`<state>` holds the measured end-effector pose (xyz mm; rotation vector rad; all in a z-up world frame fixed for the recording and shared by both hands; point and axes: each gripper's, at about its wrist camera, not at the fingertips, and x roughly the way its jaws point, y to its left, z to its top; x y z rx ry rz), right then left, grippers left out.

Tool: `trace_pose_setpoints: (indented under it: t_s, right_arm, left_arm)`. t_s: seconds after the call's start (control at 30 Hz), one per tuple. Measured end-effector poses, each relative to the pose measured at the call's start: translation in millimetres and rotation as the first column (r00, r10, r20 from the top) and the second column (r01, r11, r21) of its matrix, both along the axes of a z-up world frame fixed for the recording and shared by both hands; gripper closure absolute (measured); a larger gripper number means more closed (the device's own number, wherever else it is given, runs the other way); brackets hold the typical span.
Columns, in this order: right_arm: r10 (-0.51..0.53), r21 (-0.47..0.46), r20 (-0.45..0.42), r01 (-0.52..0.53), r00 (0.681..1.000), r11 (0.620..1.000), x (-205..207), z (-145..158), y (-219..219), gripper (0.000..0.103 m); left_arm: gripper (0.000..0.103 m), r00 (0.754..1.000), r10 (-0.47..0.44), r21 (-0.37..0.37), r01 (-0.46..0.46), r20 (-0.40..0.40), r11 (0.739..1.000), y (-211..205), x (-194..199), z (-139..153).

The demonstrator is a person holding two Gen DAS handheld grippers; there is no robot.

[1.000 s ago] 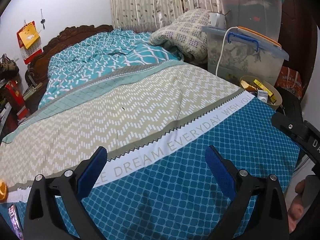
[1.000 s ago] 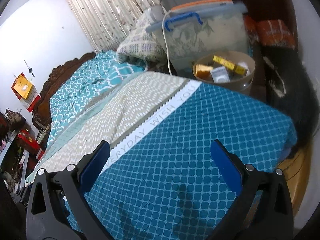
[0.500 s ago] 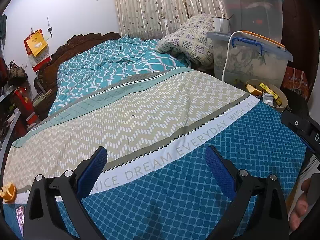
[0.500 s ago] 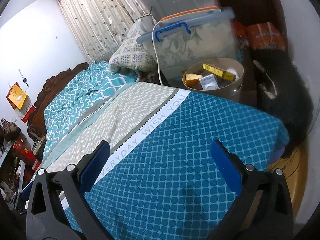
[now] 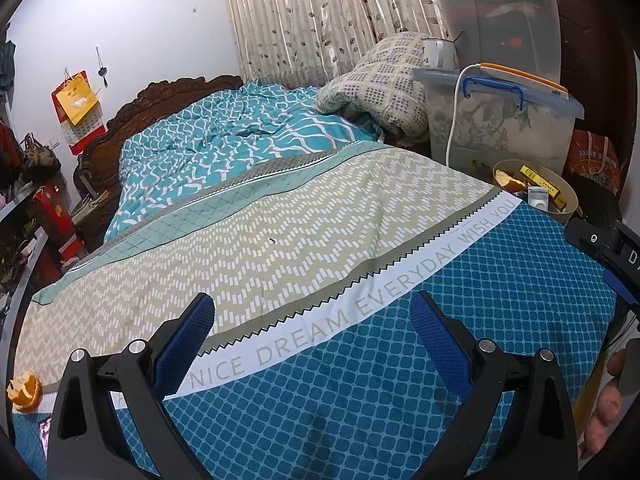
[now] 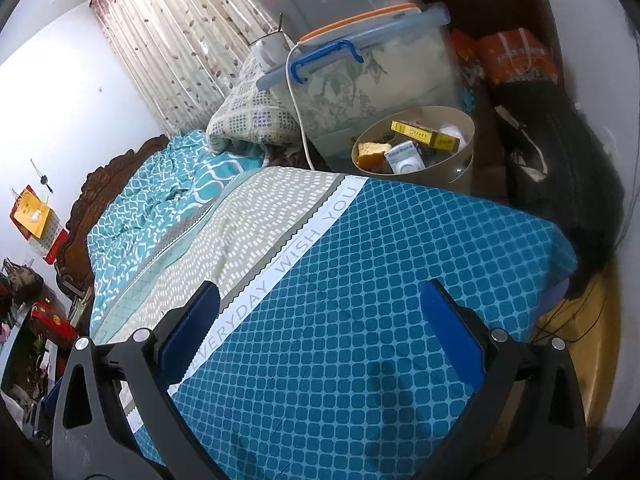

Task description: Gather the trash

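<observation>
A round beige trash bin [image 6: 460, 136] stands past the bed's far right corner; it holds an orange peel [image 6: 372, 149], a yellow box [image 6: 424, 135] and a white packet [image 6: 404, 160]. The bin also shows in the left wrist view [image 5: 568, 204]. Another orange peel [image 5: 25, 390] lies on the bed at the far left edge. My left gripper [image 5: 312, 328] is open and empty above the blue quilt. My right gripper [image 6: 320, 320] is open and empty above the quilt, short of the bin; its body shows in the left wrist view [image 5: 608, 252].
The bed [image 5: 320, 240] fills both views. Clear storage boxes [image 6: 360, 76] with a white cable and a mug stand behind the bin. A folded blanket [image 5: 380, 84] lies by the curtain. A black bag [image 6: 568, 200] sits right of the bin. Cluttered shelves stand at the left.
Both grippers have pulled back and tilted up; more of the bed and the left-edge orange peel show. The right view has swung toward the bin. Both jaws stayed open.
</observation>
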<state>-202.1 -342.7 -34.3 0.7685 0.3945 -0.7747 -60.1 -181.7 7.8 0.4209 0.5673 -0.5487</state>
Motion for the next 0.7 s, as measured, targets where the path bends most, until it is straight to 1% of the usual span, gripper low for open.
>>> trace_pose_setpoints:
  t_s: [0.27,0.7]
  right_arm:
    - [-0.014,0.02,0.007,0.014,1.0,1.0,-1.7,-1.5,-2.0,0.004]
    - [-0.016,0.023,0.009,0.015,1.0,1.0,-3.1,-1.7,-3.3,0.004]
  left_arm:
    - [0.009,1.0,-0.013,-0.001,0.013,0.0,1.0,1.5,-1.6,0.4]
    - [0.009,1.0,-0.015,-0.002,0.015,0.003,1.0,2.1,-2.7,1.0]
